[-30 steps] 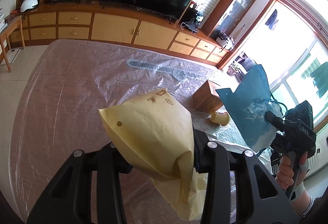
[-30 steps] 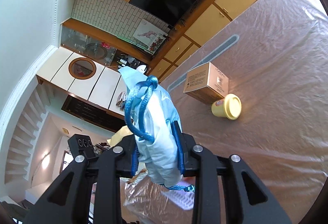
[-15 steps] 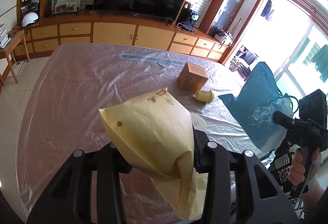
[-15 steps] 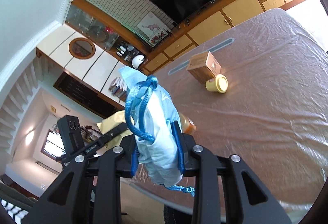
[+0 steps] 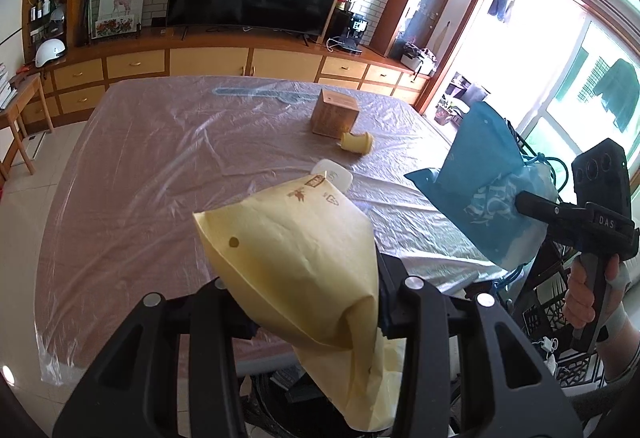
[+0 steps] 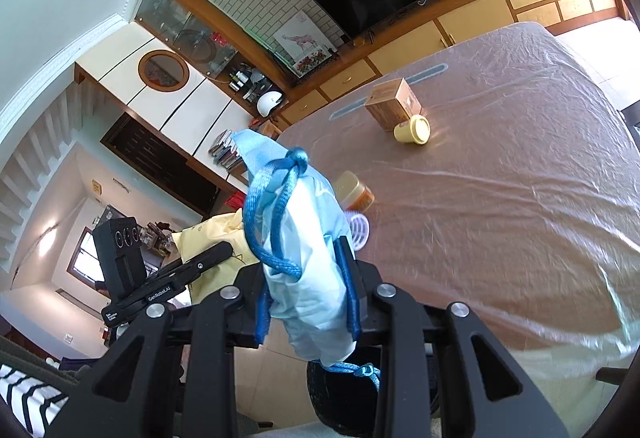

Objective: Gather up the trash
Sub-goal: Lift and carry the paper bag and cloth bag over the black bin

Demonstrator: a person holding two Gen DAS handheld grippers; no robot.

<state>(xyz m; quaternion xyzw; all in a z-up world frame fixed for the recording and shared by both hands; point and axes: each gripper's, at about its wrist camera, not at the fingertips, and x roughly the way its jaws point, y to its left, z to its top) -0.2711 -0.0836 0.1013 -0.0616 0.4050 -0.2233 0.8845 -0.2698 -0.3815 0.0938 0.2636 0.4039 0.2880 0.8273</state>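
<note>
My left gripper [image 5: 316, 302] is shut on a yellow paper bag [image 5: 296, 258] and holds it above the near table edge. My right gripper [image 6: 308, 302] is shut on a light blue plastic bag [image 6: 308, 238] with a blue cord. That blue bag [image 5: 492, 189] also shows in the left wrist view at the right, held past the table's edge. On the plastic-covered table [image 5: 160, 165] lie a yellow cup [image 5: 356, 142] on its side, a brown cardboard box [image 5: 334, 111] and a white flat object [image 5: 332, 173]. A dark bin [image 6: 340, 394] sits below the grippers.
An orange-lidded jar [image 6: 354, 193] and a white round lid [image 6: 358, 230] lie near the table's edge in the right wrist view. A TV [image 5: 252, 1] and wooden cabinets [image 5: 200, 61] line the far wall. A small wooden table [image 5: 20, 109] stands at the left.
Both grippers have pulled back from the table with their bags still held. The box and cup now look farther away, and the bin shows below.
</note>
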